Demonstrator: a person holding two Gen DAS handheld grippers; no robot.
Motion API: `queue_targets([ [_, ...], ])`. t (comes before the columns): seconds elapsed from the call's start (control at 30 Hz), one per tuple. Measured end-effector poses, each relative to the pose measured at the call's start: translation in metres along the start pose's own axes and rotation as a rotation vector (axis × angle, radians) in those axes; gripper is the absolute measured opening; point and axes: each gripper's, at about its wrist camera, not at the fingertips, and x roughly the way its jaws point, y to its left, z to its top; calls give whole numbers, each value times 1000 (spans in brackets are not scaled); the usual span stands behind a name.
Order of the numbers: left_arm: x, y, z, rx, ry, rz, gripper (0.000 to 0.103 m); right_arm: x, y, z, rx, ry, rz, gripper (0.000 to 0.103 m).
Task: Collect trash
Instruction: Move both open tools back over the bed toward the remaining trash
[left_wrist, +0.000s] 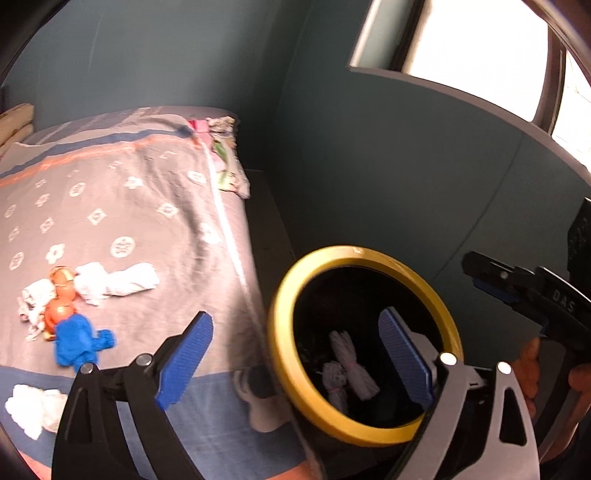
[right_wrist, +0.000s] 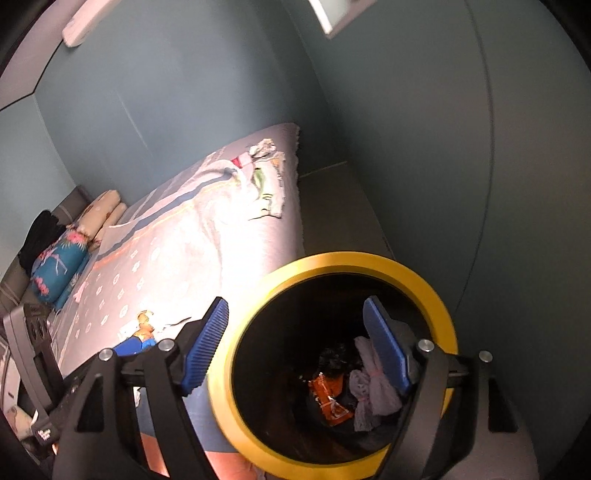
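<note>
**Both tools empty over the bin, trash waiting on the bed**

I see the trash bin (right_wrist: 332, 365) right under my tools: a dark round bin with a yellow rim, standing on the floor just beside the near right edge of the bed (left_wrist: 155, 206). Inside it lie a tied white wad of tissue (right_wrist: 369, 391) and an orange wrapper (right_wrist: 328, 398), low in the dark bottom.

My right tool (right_wrist: 295, 350) hangs above the bin mouth with its blue pads spread wide and nothing between them; one pad sits over the bin opening, the other over its left rim. My left tool (left_wrist: 295, 354) stands the same way, pads apart and empty, the right pad over the opening, the left pad over the bedspread. In the left wrist view the right tool (left_wrist: 517, 295) also shows at the far right edge, held in a hand (left_wrist: 532, 365).

On the bed, left of the bin, more trash lies in a cluster: a crumpled white tissue (left_wrist: 118, 282), an orange snack wrapper (left_wrist: 61, 299) touching it, and a blue crumpled piece (left_wrist: 79, 341) just nearer. Another white wad (left_wrist: 33, 408) lies at the near left edge of the bedspread.

Farther off, a floral cloth (left_wrist: 227, 162) drapes over the bed's far right corner. Pillows (right_wrist: 62, 258) sit at the far left end. Blue-grey walls surround the bed, and a bright window (left_wrist: 480, 48) is up on the right.
</note>
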Motion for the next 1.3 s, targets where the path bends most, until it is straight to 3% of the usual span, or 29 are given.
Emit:
queue_targets([
  [0.73, -109, 138, -10, -164, -106, 253, 92, 9, 142, -7, -220, 68, 164, 77],
  [1.3, -128, 236, -61, -263, -30, 411, 92, 87, 253, -46, -357, 229, 217, 77],
])
